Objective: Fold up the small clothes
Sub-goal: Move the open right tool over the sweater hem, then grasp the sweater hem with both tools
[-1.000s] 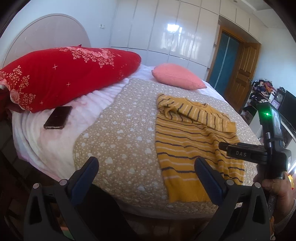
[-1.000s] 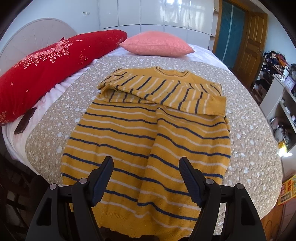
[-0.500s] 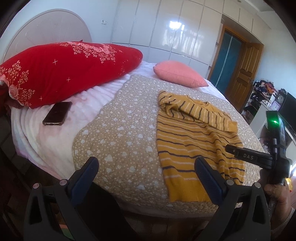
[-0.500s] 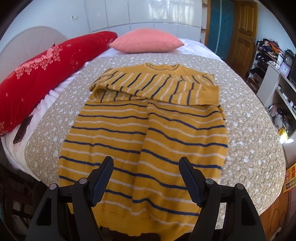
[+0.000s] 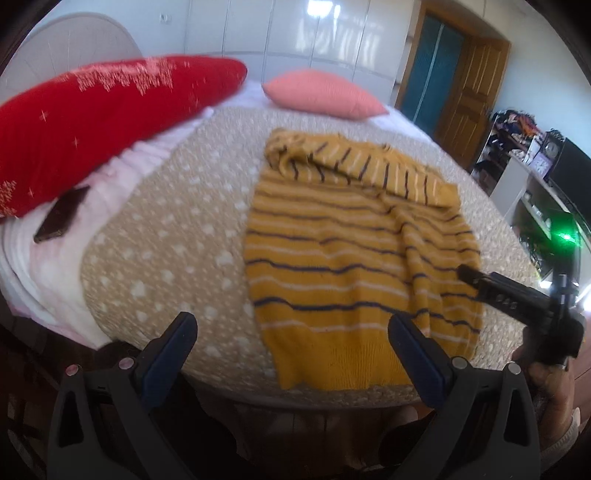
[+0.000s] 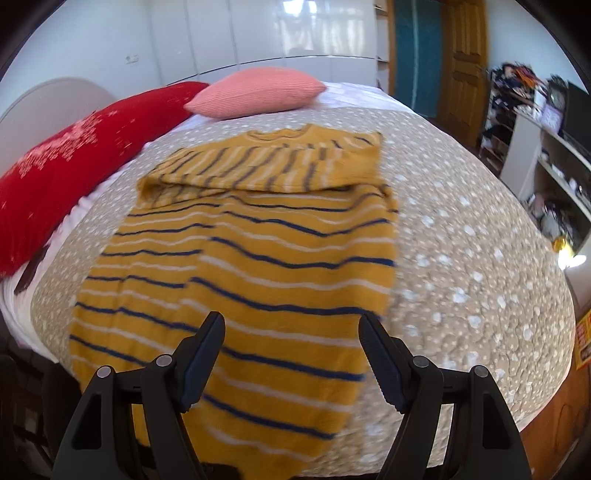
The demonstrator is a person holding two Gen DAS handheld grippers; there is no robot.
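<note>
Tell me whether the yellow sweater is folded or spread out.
Partly folded. The sweater lies flat on the bed, with its sleeves folded across the chest; the body below is still spread full length.

The sweater (image 6: 255, 266) is a coarse matt knit with ribbed hems. The bedspread (image 6: 461, 258) under it is quilted cloth, puckered and matt. At eleven o'clock, the pink cushion (image 6: 255, 94) looks finely ribbed. The wardrobe doors (image 5: 295, 33) are glossy and mirror the light; the door (image 5: 469, 88) is varnished wood. Both grippers look like matt black plastic.
</note>
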